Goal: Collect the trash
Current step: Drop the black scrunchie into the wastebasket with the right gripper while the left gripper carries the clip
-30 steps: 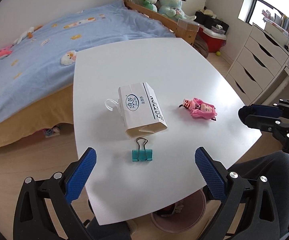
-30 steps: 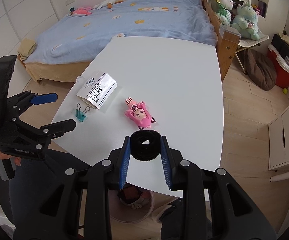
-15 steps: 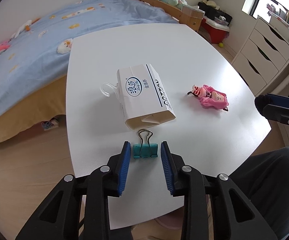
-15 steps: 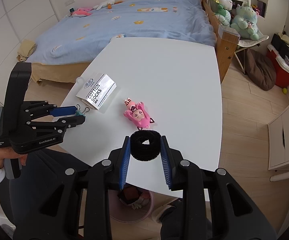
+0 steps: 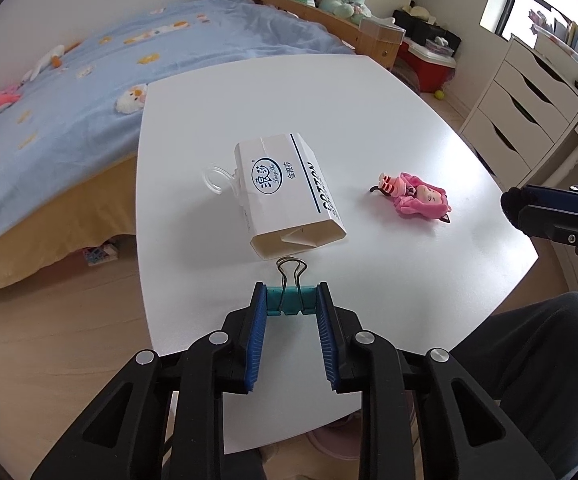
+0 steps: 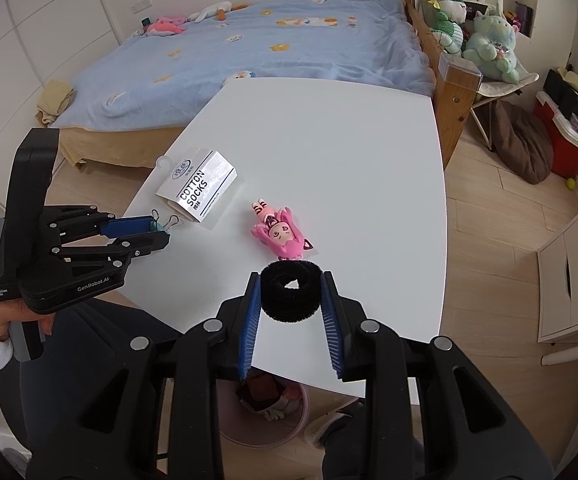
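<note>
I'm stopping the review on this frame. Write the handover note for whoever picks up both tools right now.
Left tool: jaws closing on the teal metal binder clip, which sits between the pads on the white table.
Right tool: shut on the black fuzzy hair ring, held above the table's near edge.
On the table: white cardboard sock package, pink plastic doll.
Pink waste bin stands on the floor under the near edge, with items already inside.
Done: ring picked up. Left: lift the clip, drop what counts as trash, deal with the package.
</note>
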Demonstrator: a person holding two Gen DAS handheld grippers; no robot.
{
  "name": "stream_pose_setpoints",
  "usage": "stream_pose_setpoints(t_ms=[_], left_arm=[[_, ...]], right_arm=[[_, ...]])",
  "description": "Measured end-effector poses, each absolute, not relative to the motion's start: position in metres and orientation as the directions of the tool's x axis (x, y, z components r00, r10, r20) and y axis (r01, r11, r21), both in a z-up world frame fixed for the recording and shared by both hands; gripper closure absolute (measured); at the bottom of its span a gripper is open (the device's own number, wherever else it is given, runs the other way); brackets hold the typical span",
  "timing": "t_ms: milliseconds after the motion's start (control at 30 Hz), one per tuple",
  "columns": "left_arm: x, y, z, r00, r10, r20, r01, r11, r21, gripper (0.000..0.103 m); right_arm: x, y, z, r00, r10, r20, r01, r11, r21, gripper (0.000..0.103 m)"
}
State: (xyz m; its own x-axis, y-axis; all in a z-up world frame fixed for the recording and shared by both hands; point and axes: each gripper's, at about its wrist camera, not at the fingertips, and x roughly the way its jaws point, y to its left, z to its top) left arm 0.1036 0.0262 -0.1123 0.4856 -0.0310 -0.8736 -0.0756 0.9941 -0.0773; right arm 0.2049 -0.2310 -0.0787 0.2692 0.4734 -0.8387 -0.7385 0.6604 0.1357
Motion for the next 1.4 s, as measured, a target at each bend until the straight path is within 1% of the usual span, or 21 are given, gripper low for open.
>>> stream_pose_setpoints(t_ms=[700, 1100, 1400], left_arm=[[0.050, -0.006, -0.049, 0.609, -0.074, -0.790, -0.001, 0.995, -0.095, 0.079], [0.013, -0.024, -0.045, 0.625, -0.094, -0.775, 0.019, 0.994, -0.105, 0.079], [-0.010, -0.021, -0.044, 0.631, -0.091, -0.771, 0.002, 0.993, -0.115, 0.079]], right_arm=[[0.160, -0.257, -0.048, 0.294, 0.535, -0.792, -0.768, 0.625, 0.137, 0.073], [0.115, -0.272, -0.041, 0.272, 0.562, -0.781, -0.800, 0.584, 0.142, 0.073], [0.084, -0.279, -0.049, 0.208, 0.575, -0.791, -0.829, 0.533, 0.169, 0.073]])
